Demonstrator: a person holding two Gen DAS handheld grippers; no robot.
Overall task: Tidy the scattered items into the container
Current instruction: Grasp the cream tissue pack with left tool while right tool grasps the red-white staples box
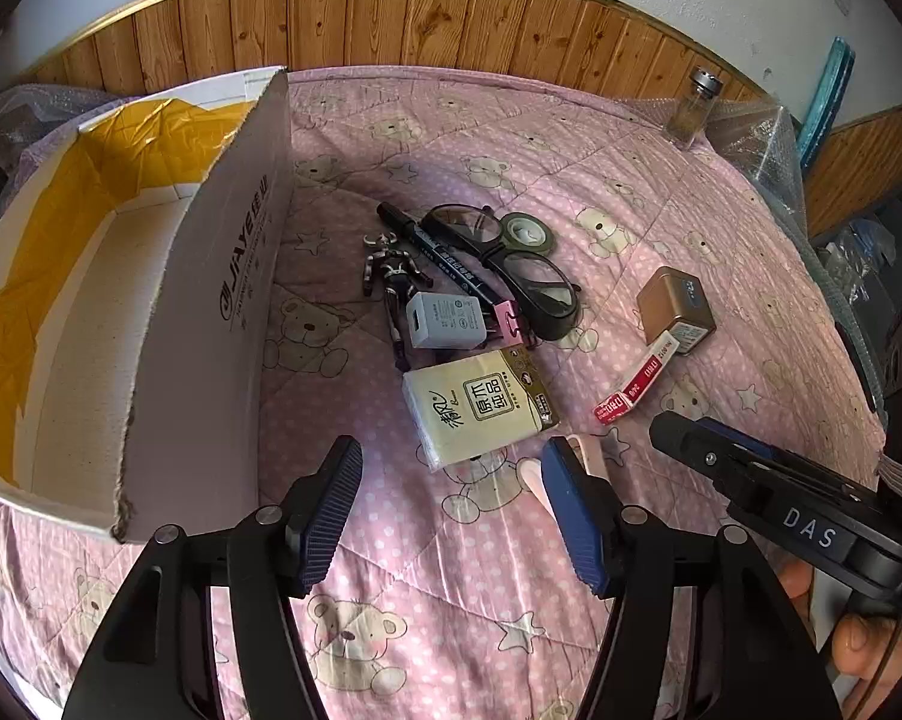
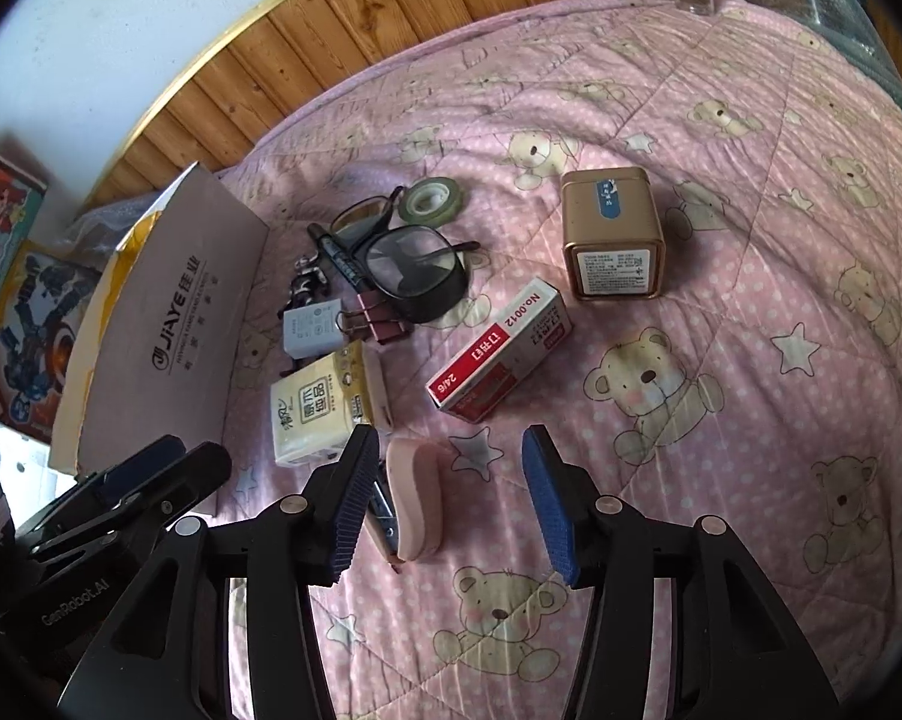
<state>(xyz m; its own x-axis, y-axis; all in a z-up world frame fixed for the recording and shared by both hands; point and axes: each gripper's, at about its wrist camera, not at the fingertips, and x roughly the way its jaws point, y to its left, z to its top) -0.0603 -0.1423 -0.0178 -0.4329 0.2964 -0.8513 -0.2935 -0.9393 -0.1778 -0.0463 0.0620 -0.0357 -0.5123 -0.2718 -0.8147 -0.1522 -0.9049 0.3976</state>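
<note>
An open cardboard box (image 1: 211,276) with a yellow lining stands at the left on the pink bear quilt (image 1: 451,570). To its right lie a tissue pack (image 1: 478,408), white charger (image 1: 445,319), toy figure (image 1: 391,276), marker (image 1: 445,258), glasses (image 1: 511,264), tape roll (image 1: 529,231) and pink binder clip (image 1: 511,321). Further right are a gold tin (image 2: 613,234) and a red staples box (image 2: 499,351). My left gripper (image 1: 451,456) hovers open just short of the tissue pack. My right gripper (image 2: 448,441) is open and empty, with a pink stapler (image 2: 415,492) by its left finger.
A glass jar (image 1: 694,108) stands at the quilt's far right corner beside bubble wrap (image 1: 757,144). Wood panelling (image 1: 391,18) runs behind the bed. Colourful printed boxes (image 2: 19,300) sit beyond the cardboard box (image 2: 157,324). A hand (image 1: 871,642) holds the right tool.
</note>
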